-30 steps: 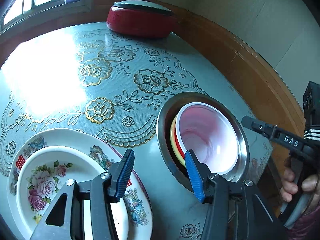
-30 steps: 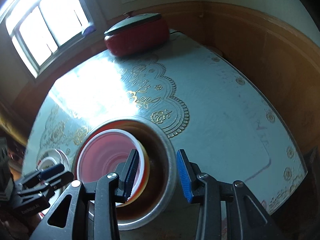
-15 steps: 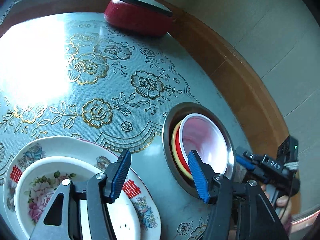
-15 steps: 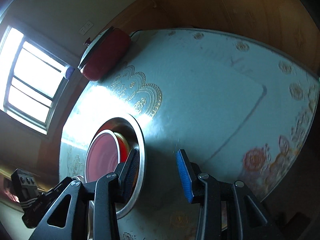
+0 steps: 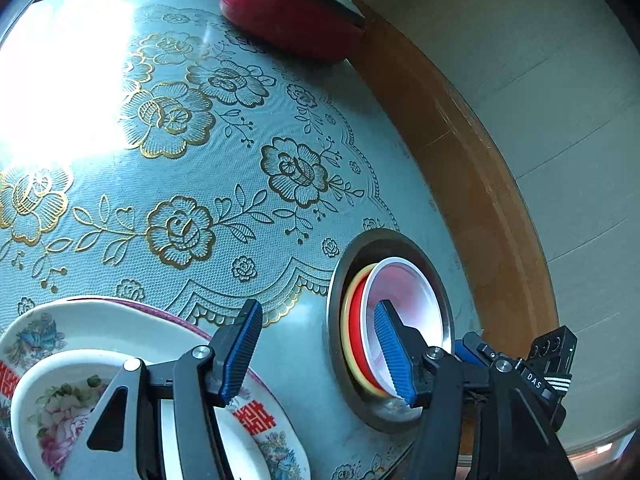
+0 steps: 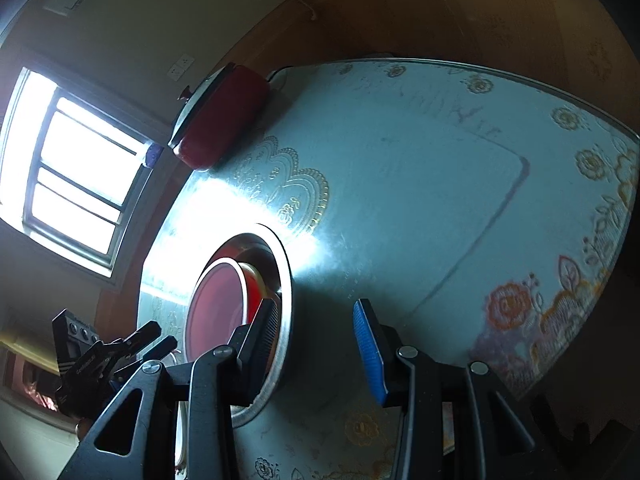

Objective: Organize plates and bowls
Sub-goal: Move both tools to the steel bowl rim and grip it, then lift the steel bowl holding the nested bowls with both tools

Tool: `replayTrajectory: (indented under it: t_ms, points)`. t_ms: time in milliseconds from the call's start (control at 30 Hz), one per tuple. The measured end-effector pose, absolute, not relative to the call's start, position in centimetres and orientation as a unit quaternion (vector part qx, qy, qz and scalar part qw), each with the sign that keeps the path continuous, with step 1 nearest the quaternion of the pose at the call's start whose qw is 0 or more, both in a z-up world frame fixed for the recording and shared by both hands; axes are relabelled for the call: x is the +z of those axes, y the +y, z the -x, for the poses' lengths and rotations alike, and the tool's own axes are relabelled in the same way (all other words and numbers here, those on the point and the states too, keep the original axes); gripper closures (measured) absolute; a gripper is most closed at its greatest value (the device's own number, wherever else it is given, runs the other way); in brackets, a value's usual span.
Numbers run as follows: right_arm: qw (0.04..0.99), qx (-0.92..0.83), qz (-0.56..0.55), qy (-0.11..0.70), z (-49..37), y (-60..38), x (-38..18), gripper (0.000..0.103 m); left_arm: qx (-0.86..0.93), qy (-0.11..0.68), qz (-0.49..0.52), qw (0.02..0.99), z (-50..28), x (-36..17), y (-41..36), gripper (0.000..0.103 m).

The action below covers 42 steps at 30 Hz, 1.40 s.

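Both pairs of jaws stand wide open and hold nothing. The left gripper [image 5: 318, 350] hovers between the two stacks, and the right gripper [image 6: 314, 346] has the steel bowl [image 6: 285, 280] by its left jaw, so either could reach it. On the desk [image 5: 240, 152] that one steel bowl holds three nested bowls [image 5: 400, 300], white, red and yellow; left of it one floral bowl [image 5: 60, 396] sits on one patterned plate [image 5: 120, 316], and one red lidded pot [image 5: 292, 20] stands far off.

The floral-clothed table [image 5: 280, 152] carries a red lidded pot [image 5: 288, 20], a steel basin [image 5: 344, 360] and a patterned plate [image 5: 120, 316].
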State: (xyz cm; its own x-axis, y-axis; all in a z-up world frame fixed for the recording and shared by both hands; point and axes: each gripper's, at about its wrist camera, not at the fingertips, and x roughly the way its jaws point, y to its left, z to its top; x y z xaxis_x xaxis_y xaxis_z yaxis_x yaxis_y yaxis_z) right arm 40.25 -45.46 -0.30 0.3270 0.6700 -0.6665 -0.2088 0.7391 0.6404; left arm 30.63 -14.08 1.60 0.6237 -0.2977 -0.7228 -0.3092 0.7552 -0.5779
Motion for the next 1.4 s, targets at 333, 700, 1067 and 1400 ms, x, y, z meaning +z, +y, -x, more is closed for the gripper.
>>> replayTrajectory:
  t_ms: [333, 700, 1067, 1400]
  points:
    - [0.772, 0.325, -0.169, 0.52, -41.8, -43.6, 0.0, 0.069, 0.035, 0.446, 0.365, 0.816, -31.6, 0.8, -13.6, 0.057]
    - [0.763, 0.346, -0.127, 0.531, -41.6, -42.4, -0.4, 0.071, 0.035, 0.447, 0.359, 0.818, -32.3, 0.2, -13.9, 0.083]
    - [0.755, 0.355, -0.114, 0.54, -41.7, -41.8, -1.2, 0.071, 0.013, 0.455, 0.324, 0.829, -32.6, 0.3, -14.9, 0.084]
    - [0.766, 0.353, -0.083, 0.531, -41.2, -40.7, -0.9, 0.073, -0.01, 0.486, 0.254, 0.836, -33.1, -0.6, -16.5, 0.083]
